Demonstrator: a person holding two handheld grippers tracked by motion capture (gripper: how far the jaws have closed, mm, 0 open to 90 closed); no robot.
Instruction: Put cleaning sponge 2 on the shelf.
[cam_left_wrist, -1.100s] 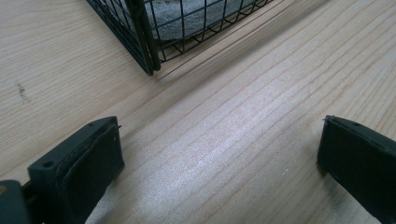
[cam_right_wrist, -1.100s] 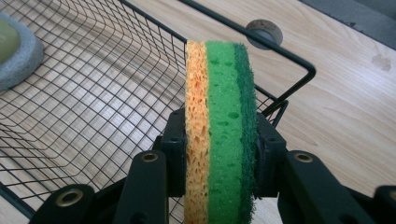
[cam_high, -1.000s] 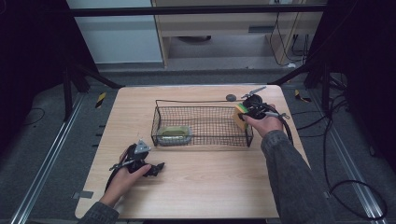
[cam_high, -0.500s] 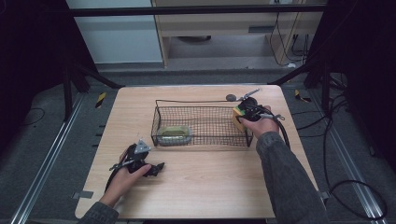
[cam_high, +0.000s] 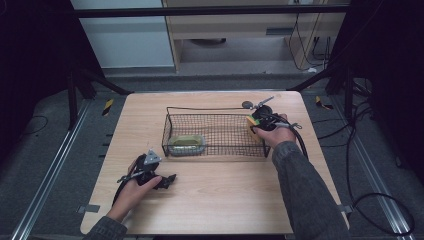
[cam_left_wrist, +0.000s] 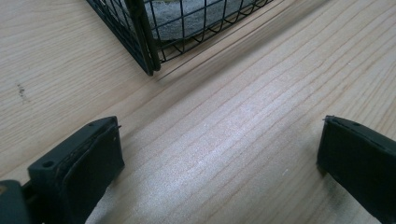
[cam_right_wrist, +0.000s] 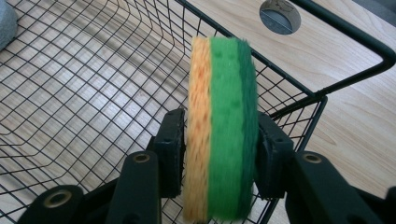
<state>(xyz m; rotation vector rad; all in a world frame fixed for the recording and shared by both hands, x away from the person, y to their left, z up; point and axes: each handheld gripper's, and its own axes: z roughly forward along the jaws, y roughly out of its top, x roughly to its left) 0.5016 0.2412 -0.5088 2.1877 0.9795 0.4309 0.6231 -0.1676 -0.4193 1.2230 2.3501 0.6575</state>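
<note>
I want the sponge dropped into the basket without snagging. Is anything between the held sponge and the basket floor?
Nothing visible blocks it. The right gripper holds the sponge on edge over the right end of the wire basket, just inside its rim. The mesh below looks bare; the other sponge lies at the far left end.

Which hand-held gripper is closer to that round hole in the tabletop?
The right hand-held gripper, at the wire basket's far right corner beside the hole. The left hand-held gripper rests on the table's near side.
</note>
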